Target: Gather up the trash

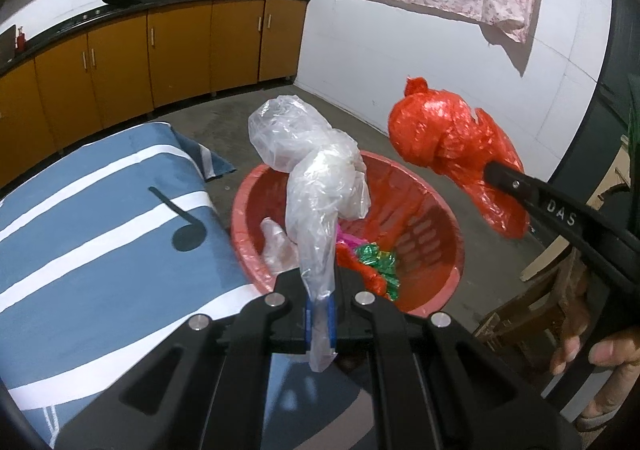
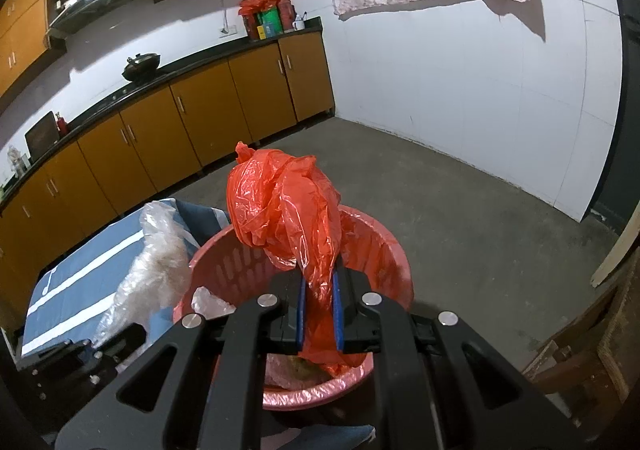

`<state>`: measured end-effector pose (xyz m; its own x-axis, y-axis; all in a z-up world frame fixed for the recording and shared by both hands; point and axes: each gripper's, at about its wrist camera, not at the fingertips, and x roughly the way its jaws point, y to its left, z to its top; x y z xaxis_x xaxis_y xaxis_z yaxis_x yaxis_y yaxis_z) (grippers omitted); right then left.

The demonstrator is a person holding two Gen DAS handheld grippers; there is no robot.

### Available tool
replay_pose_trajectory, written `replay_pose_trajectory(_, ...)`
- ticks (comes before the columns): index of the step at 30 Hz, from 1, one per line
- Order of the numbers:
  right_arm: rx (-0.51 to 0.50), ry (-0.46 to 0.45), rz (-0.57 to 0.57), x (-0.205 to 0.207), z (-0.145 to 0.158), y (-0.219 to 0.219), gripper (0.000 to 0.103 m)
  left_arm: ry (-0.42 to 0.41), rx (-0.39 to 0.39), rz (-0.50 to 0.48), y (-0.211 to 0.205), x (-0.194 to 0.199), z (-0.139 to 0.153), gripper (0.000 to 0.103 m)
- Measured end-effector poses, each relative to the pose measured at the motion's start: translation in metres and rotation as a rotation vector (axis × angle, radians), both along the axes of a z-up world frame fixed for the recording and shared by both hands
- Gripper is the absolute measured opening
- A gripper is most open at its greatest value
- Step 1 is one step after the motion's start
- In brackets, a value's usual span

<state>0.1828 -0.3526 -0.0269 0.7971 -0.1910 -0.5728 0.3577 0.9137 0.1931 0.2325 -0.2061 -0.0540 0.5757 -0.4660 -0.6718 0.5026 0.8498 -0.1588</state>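
Your left gripper (image 1: 320, 290) is clamped on the clear bag (image 1: 320, 178), your right gripper (image 2: 320, 314) on the red bag (image 2: 280, 206) — both hang right over the pink basket (image 2: 384, 250), so just let go.

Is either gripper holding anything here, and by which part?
Left gripper pinches the crumpled clear plastic bag near its lower end. Right gripper pinches the crumpled red plastic bag by its lower part.

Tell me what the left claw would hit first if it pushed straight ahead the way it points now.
Probably the inside of the red basket. The left claw, shut on the clear plastic bag, aims down into the basket's opening, toward the wrappers at the bottom. Depth is uncertain through the fisheye.
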Motion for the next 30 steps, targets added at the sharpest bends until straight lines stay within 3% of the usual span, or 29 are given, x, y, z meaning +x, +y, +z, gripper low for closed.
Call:
replay_pose_trajectory(6, 0.036, 0.013, 0.025, 0.011, -0.008, -0.004, 0.014, 0.024, 0.013, -0.009, -0.018, 0.01, -0.009, 0.013)
replay_pose_trajectory(9, 0.042, 0.023, 0.03, 0.009, -0.013, -0.008, 0.033, 0.038, 0.016, 0.0, -0.018, 0.014, -0.014, 0.032)
replay_pose_trajectory(11, 0.057, 0.019, 0.015, 0.002, -0.015, -0.012, 0.048, 0.042, 0.017, 0.014, -0.014, 0.015, -0.017, 0.038)
replay_pose_trajectory(16, 0.072, 0.018, -0.015, -0.017, -0.018, -0.018, 0.059, 0.056, 0.002, 0.061, 0.004, 0.014, -0.018, 0.053)
replay_pose_trajectory(23, -0.024, -0.041, -0.049, -0.064, -0.004, -0.005, 0.095, -0.006, -0.031, 0.141, 0.044, -0.013, 0.001, 0.086)
replay_pose_trajectory(27, -0.11, -0.08, -0.057, -0.092, 0.003, 0.013, 0.101, -0.082, -0.034, 0.197, 0.072, -0.04, 0.019, 0.099)
replay_pose_trajectory(30, -0.188, -0.088, -0.039, -0.11, 0.009, 0.033, 0.101, -0.137, -0.02, 0.237, 0.091, -0.064, 0.031, 0.099)
